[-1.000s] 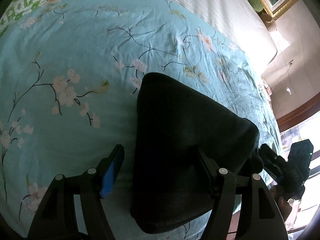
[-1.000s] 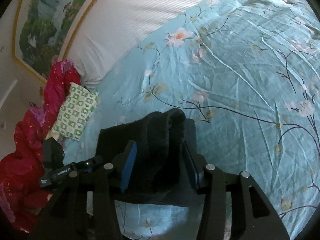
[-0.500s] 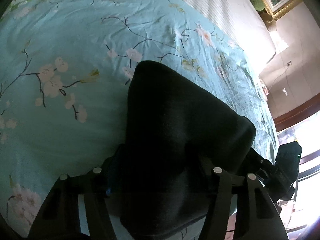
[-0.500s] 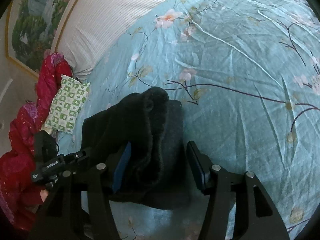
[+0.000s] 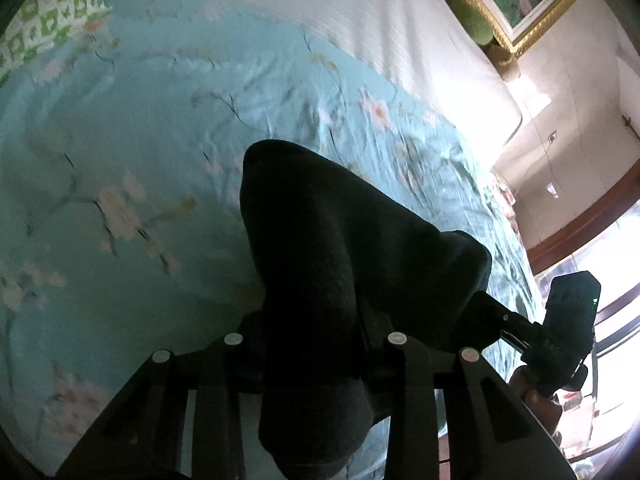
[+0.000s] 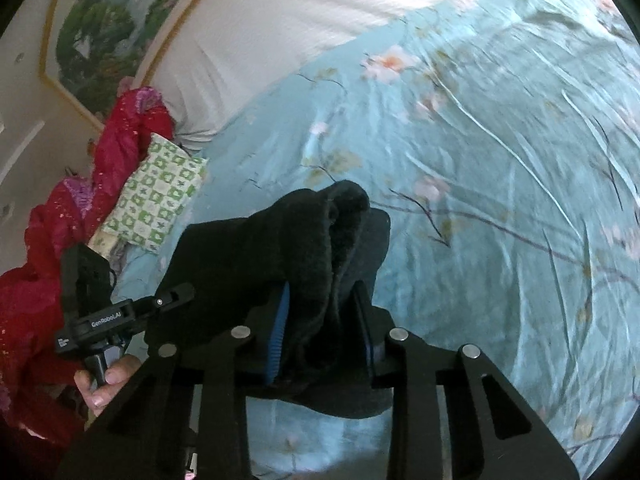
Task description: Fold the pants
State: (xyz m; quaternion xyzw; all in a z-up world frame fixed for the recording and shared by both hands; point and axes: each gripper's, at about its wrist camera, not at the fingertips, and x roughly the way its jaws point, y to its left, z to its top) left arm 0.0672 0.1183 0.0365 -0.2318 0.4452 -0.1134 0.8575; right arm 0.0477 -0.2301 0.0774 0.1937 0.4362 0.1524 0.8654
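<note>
Since a second ago, when my left gripper [image 5: 316, 344] stood wide with the pants [image 5: 344, 264] only between its fingers, things have tightened: its jaws are closing, and the dark cloth now fills the gap and bulges out below them, so I read it as gripped. The near end of the pants has come up off the bed [image 5: 120, 160] on that side, while the far end still lies on the flowered cover.

Further right in the same view, the right gripper [image 5: 496, 316] meets the other near corner. From its own camera, the right gripper [image 6: 320, 328] is closing too (it had eased wider half a second back), and a thick roll of the pants [image 6: 304, 248] sits pinched between the blue pads [image 6: 280, 320]. Off to its left, a hand [image 6: 104, 384] holds the left gripper, with a red quilt [image 6: 40, 280] and green pillow [image 6: 156, 196] behind.

Both near corners now look held, so I judge the grasp done and the next fold ready: carry this edge over towards the far end. The cloth is thick and bunched, so it may slip or land crooked.
</note>
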